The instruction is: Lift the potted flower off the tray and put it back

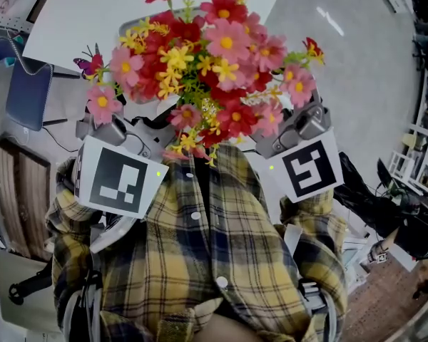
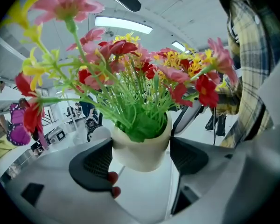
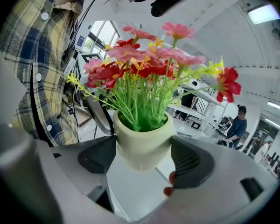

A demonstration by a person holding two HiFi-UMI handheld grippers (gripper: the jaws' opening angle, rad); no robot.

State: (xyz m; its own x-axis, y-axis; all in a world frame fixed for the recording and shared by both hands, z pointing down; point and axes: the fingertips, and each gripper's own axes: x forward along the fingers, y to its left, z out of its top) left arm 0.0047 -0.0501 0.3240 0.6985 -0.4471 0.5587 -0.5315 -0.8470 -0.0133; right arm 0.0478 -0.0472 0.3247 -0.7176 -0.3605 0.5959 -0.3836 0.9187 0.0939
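As I'm reading the feeds, the potted flower (image 1: 207,55) is hanging in mid-air, clamped between both grippers right in front of the person's plaid shirt (image 1: 207,255), with blooms filling the top of the head view. Its cream pot (image 2: 141,146) is riding upright. The left gripper (image 2: 142,158) is pinching the pot, with its dark pads (image 2: 95,164) pressing on opposite sides of the pot wall. The right gripper (image 3: 143,158) is doing the same from the other side, pads bearing on the pot below the rim. I'm seeing pink, red and yellow blooms on green stems, plus a purple butterfly (image 1: 88,65) sticking out at the bouquet's left edge. The marker cubes (image 1: 118,178) are flanking the bouquet in the head view. Two small red bits (image 2: 113,183) are showing beside one left pad; I can't tell what they are. Further out, a white tabletop (image 1: 128,9) is lying beyond the flowers, and someone in blue (image 3: 237,122) is standing in the background of the right gripper view.
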